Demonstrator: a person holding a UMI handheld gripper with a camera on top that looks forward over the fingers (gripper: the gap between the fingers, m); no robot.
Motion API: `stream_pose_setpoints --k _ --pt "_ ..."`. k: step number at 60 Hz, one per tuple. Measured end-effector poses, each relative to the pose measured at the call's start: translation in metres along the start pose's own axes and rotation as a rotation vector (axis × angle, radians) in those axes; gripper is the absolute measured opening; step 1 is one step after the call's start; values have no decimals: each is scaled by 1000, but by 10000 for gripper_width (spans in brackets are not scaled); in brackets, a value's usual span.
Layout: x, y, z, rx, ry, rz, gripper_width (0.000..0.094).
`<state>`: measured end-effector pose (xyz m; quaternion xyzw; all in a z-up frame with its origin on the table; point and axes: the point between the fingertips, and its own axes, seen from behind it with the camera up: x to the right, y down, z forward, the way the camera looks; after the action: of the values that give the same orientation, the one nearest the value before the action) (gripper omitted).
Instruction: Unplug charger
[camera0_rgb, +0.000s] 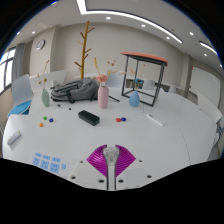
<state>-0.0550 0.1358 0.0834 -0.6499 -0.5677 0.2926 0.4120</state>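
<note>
My gripper (112, 153) is low over the near side of the white table (150, 140). Its two magenta pads (100, 160) are drawn together. A small whitish, rounded charger (112, 151) is pinched between their tips, and both pads press on it. Most of its body is hidden by the fingers. No cable or socket shows around it. A black oblong block (89, 117) lies flat on the table well beyond the fingers, slightly to the left.
Further back stand a pink bottle (103, 96), a blue vase (135, 99), a green bottle (44, 98) and a grey bag (72, 92). Small coloured pieces (45, 123) lie scattered. Blue items (47, 160) lie near left. A wooden coat stand (86, 45) and a red-topped frame table (145, 70) are behind.
</note>
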Motion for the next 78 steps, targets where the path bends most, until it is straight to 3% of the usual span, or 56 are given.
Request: stream_pose_setpoints --k 8,20,22,26,27,29,34,59,69,78 --pt "7 40 27 -65 -28 -16 100" --pt "13 79 51 -157 -46 -2 275" --pt "16 82 51 -166 -35 5 402" --pt "17 85 47 -182 -36 19 840" --pt "16 86 45 -187 -41 21 853" --pt "16 85 39 -193 -47 25 814" --pt "21 74 14 -184 -53 22 862" --pt "50 26 -215 -183 -59 32 852" --pt "67 15 -237 -136 -14 11 851" --pt "68 10 -231 -126 -40 1 851"
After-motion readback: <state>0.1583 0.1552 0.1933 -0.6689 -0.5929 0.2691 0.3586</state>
